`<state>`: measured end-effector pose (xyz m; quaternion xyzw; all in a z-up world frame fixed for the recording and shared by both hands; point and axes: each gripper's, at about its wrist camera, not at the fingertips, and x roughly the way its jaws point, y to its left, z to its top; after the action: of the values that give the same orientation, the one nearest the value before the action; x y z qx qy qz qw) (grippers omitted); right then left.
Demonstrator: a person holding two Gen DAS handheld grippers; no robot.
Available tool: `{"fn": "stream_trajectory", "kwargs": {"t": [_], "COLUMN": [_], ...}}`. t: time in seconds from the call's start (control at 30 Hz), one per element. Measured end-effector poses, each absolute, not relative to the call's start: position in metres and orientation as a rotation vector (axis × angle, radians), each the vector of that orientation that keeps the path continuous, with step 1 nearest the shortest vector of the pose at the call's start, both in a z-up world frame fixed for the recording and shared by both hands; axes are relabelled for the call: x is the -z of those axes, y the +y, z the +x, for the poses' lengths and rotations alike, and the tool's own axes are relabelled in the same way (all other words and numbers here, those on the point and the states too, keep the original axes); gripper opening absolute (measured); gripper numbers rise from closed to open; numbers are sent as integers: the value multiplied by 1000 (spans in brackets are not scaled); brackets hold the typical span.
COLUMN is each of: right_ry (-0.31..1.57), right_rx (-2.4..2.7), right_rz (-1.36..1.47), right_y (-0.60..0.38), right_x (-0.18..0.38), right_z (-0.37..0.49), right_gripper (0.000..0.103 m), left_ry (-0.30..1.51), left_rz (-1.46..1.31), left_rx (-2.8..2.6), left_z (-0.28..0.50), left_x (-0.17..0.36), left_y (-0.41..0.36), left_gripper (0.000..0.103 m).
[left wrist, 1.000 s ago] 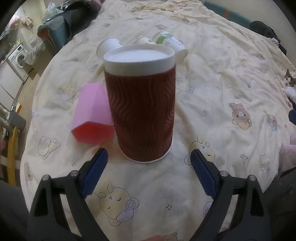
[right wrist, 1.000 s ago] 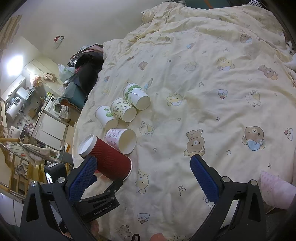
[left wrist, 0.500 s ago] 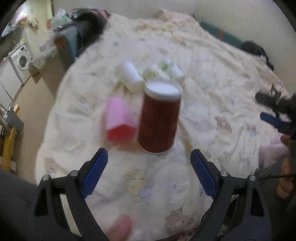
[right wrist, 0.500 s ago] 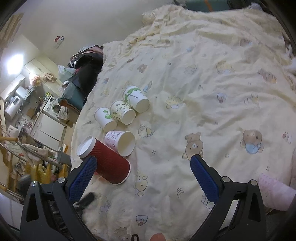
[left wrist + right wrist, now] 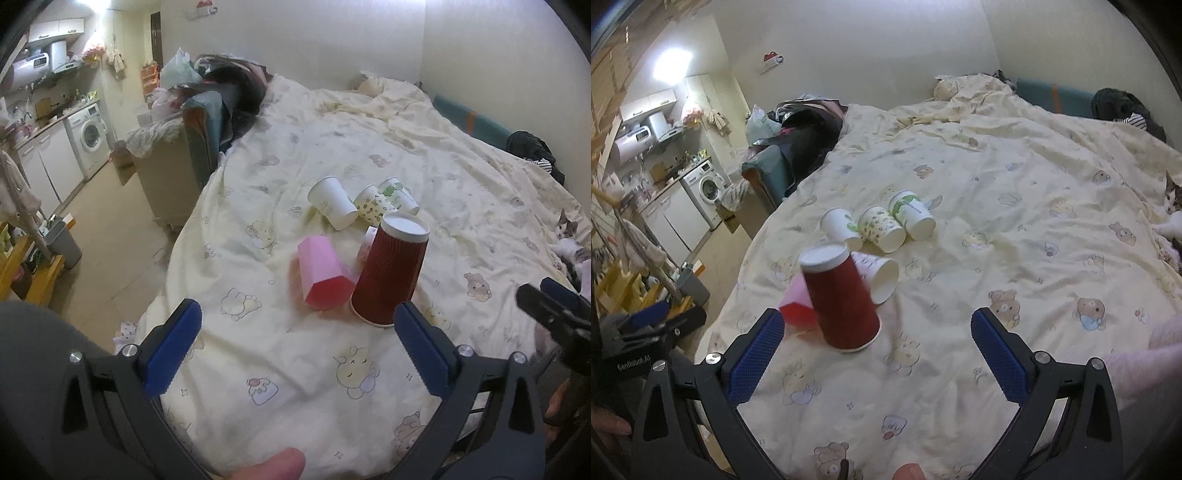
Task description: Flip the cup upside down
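My left gripper [image 5: 297, 334] is spread wide and holds nothing; my right gripper [image 5: 877, 349] is spread too, also empty. The red cup [image 5: 389, 271] stands upside down on the quilt [image 5: 332, 369] — wide rim down, white base up — near the bed's foot, apart from both tools. A pink cup [image 5: 321, 277] lies on its side, touching it. Beyond, three paper cups [image 5: 879, 225] lie tipped together, and a fourth [image 5: 881, 275] lies just behind the red one. A cat [image 5: 567, 236] rests at the far right edge.
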<state>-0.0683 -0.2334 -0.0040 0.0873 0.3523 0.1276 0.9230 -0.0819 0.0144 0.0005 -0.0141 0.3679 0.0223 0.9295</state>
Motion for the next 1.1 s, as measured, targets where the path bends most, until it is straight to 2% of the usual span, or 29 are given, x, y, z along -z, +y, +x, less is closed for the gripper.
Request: {"fn": "stream_trajectory", "kwargs": {"t": [0.2, 1.1], "right_ry": [676, 696], "right_rx": [-242, -226], "right_rz": [104, 108], "right_y": [-217, -217], "right_x": [11, 21], "right_z": [-78, -74], "right_gripper": [103, 103], "left_ry": [696, 755], "left_rz": [-20, -69], "left_rx": [-62, -44], "left_z": [-88, -77], "left_x": [2, 14], "left_y": [11, 13], "left_gripper": [103, 103]}}
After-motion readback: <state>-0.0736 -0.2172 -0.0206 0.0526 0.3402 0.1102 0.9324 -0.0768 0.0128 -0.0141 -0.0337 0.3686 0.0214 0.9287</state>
